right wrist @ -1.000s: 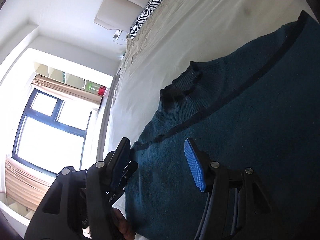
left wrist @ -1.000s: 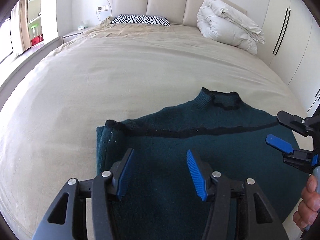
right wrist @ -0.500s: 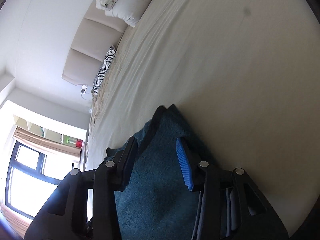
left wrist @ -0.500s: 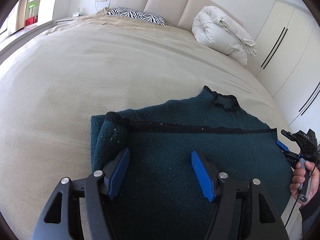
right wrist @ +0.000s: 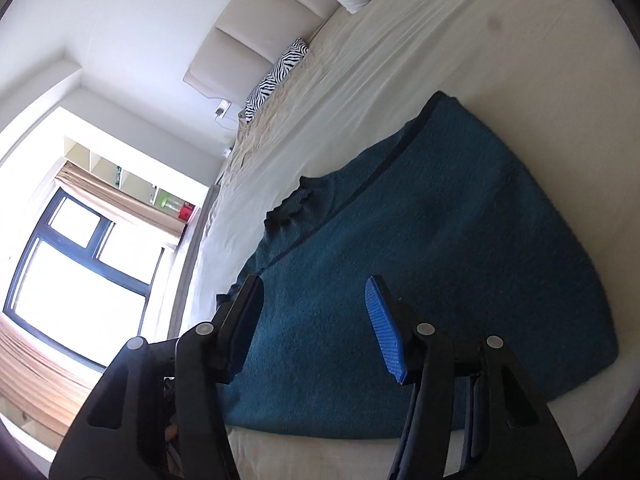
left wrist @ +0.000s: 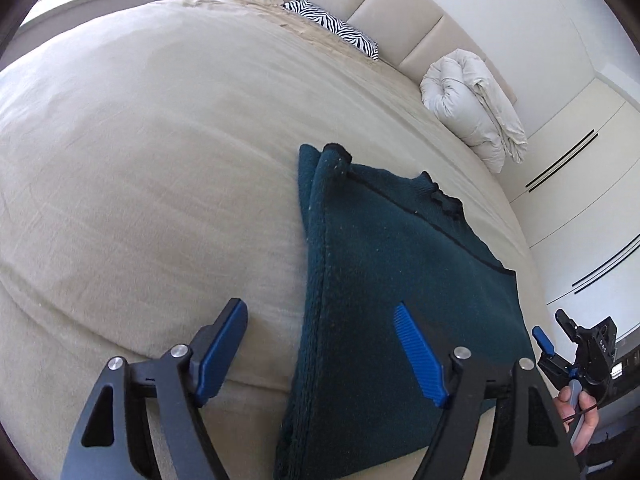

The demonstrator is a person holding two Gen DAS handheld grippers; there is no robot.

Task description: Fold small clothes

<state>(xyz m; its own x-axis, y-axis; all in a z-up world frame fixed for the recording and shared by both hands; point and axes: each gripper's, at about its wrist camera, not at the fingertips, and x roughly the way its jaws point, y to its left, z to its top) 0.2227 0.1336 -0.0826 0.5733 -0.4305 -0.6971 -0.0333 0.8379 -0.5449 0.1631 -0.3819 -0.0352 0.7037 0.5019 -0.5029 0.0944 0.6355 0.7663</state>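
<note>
A dark teal sweater lies flat on the beige bed, sleeves folded in, collar toward the headboard. My left gripper hovers low over the sweater's left folded edge, which runs between its blue pads; the jaws are opening and touch nothing. My right gripper hangs over the sweater's near part, jaws opening, nothing pinched. In the left wrist view the right gripper shows beyond the sweater's right edge, held by a hand.
A zebra-striped pillow and a rolled white duvet lie by the padded headboard. White wardrobe doors stand to the right. A window and shelves are on the bed's far side.
The left gripper moved left and rolled, so the sweater's left edge now runs between wider jaws. The right gripper swung to the sweater's right corner, narrowed, then widened again over the sweater.
</note>
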